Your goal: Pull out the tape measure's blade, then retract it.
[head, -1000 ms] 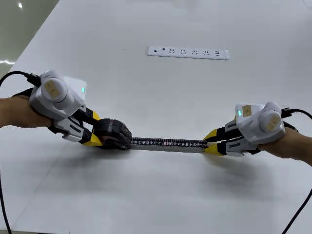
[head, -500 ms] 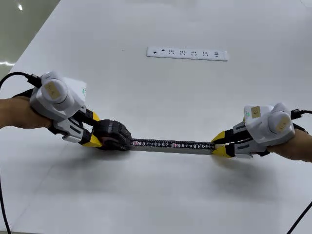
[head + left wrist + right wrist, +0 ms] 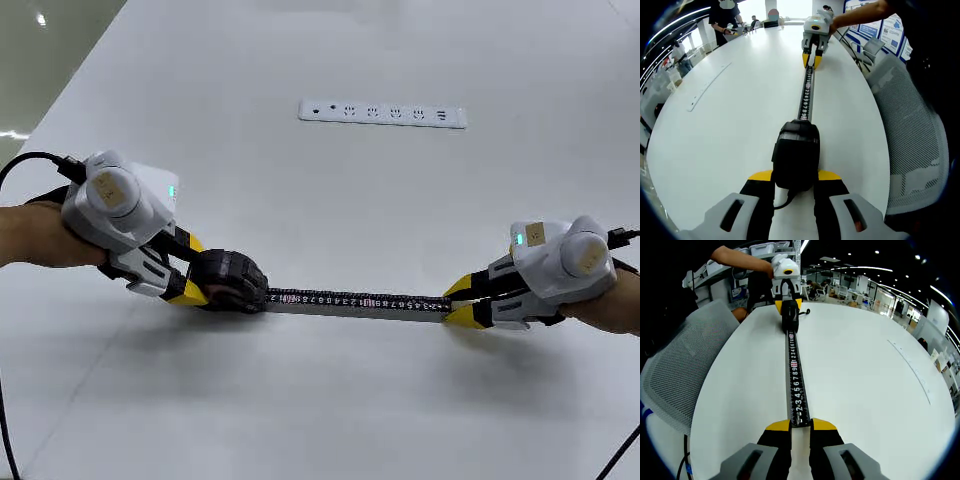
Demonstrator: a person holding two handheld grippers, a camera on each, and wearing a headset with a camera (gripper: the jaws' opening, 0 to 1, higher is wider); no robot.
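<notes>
A black tape measure case (image 3: 229, 279) rests on the white table, with my left gripper (image 3: 198, 280) shut on it; the case (image 3: 796, 154) sits between the yellow-tipped jaws in the left gripper view. Its dark numbered blade (image 3: 357, 301) stretches right along the table to my right gripper (image 3: 462, 301), which is shut on the blade's end. In the right gripper view the blade (image 3: 795, 385) runs straight away from the jaws to the case (image 3: 790, 320). From the left gripper view the blade (image 3: 806, 95) leads to the right gripper (image 3: 811, 59).
A white power strip (image 3: 383, 112) lies flat farther back on the table (image 3: 330, 400). A mesh office chair (image 3: 910, 135) stands at the table's edge. Black cables trail from both grippers. People stand in the background beyond the table.
My right gripper has moved to the right with the blade's end, so more of the blade is drawn out. The left gripper and the case have stayed in place.
</notes>
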